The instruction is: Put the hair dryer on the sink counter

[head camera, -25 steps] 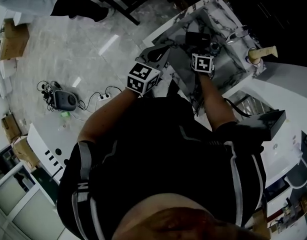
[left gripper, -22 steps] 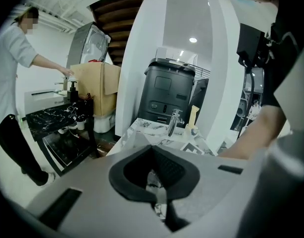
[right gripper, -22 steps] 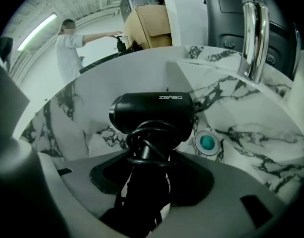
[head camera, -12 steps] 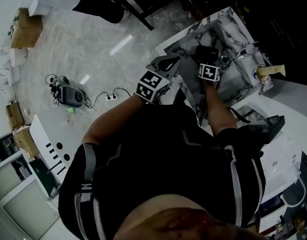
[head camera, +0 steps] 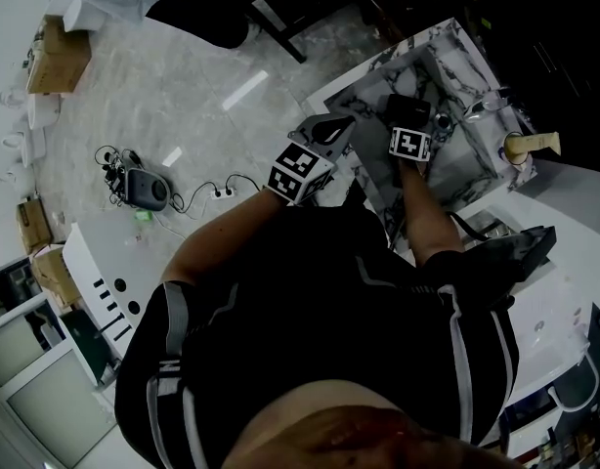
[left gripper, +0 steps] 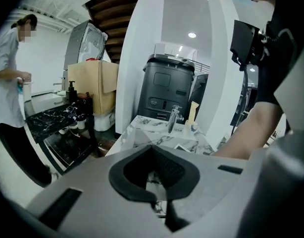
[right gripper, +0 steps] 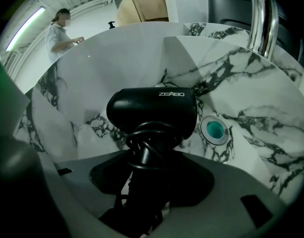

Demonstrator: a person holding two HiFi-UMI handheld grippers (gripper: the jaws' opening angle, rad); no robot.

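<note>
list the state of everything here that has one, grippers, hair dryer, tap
hair dryer: held by its handle over the sink, not yet set down
cord: wound round the handle
right gripper: shut on the hair dryer
left gripper: shut, holding nothing
tap: no water running

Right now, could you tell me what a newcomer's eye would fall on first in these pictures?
The eye lands first on the black hair dryer, its cord wound round the handle, clamped in the right gripper's jaws over the white marble sink basin. To its right in the right gripper view, the teal drain stands out in the basin, with the chrome faucet rising behind.
</note>
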